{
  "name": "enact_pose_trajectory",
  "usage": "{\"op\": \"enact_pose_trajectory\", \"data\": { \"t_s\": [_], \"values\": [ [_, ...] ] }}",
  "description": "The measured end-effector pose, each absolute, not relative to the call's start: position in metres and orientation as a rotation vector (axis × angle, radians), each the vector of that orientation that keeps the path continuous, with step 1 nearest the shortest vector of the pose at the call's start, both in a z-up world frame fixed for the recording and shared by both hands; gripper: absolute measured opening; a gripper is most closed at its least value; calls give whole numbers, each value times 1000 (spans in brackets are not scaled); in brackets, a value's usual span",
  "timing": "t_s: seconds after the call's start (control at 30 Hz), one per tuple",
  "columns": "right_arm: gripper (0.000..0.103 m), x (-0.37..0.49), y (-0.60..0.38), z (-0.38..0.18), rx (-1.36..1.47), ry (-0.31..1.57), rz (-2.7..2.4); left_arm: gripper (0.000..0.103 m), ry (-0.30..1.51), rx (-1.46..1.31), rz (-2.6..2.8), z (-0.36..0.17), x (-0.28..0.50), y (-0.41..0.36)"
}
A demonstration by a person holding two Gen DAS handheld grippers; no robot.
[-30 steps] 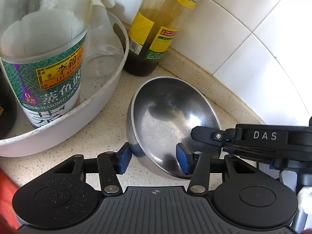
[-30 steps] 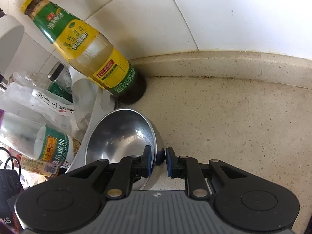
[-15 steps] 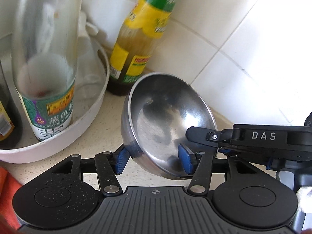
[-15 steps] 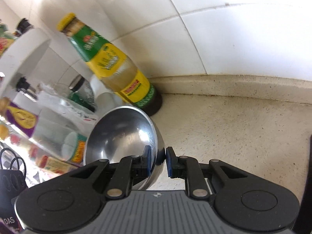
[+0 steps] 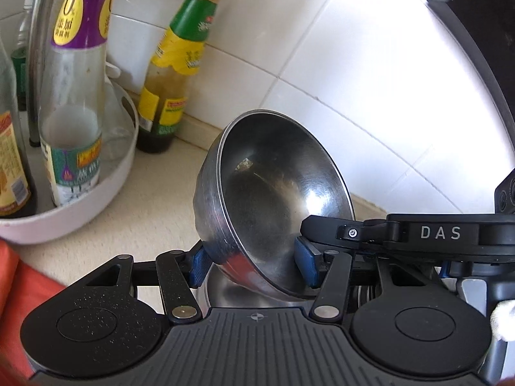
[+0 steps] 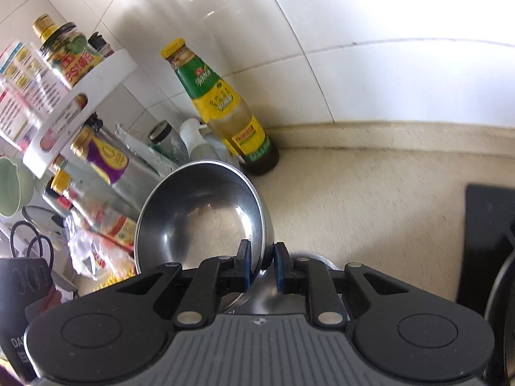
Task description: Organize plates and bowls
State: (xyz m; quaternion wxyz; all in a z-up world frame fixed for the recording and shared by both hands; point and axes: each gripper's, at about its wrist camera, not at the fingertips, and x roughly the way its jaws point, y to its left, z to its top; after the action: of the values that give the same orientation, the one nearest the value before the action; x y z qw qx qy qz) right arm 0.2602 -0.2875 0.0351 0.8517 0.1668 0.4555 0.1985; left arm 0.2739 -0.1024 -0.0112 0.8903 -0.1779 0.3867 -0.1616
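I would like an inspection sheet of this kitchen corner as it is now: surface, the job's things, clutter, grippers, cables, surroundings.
Surface: speckled beige countertop, bare near the wall.
Job's things: one steel bowl, tilted, lifted off the counter; a second metal dish seems to lie under it, unclear.
Clutter: sauce bottle with yellow cap standing in the corner; white round rack holding more bottles; scissors at far left.
Grippers: right gripper shut on the bowl's rim; left gripper straddles the bowl's lower part, its pads at the walls.
Cables: nothing seen.
Surroundings: white wall tiles; a dark panel at the right edge.
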Motion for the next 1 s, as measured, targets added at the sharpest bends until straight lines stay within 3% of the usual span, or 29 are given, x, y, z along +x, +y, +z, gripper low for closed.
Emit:
{"op": "enact_pose_trajectory", "data": {
  "t_s": [0.5, 0.57, 1.0],
  "values": [
    [21, 232, -309, 4, 359, 1019, 281, 65, 880, -333, -358, -34, 247, -112],
    [21, 231, -311, 4, 346, 1014, 276, 73, 867, -328, -336, -33, 245, -108],
    [33, 226, -313, 6, 333, 981, 256, 80, 818, -305, -300, -17, 238, -82]
  ]
}}
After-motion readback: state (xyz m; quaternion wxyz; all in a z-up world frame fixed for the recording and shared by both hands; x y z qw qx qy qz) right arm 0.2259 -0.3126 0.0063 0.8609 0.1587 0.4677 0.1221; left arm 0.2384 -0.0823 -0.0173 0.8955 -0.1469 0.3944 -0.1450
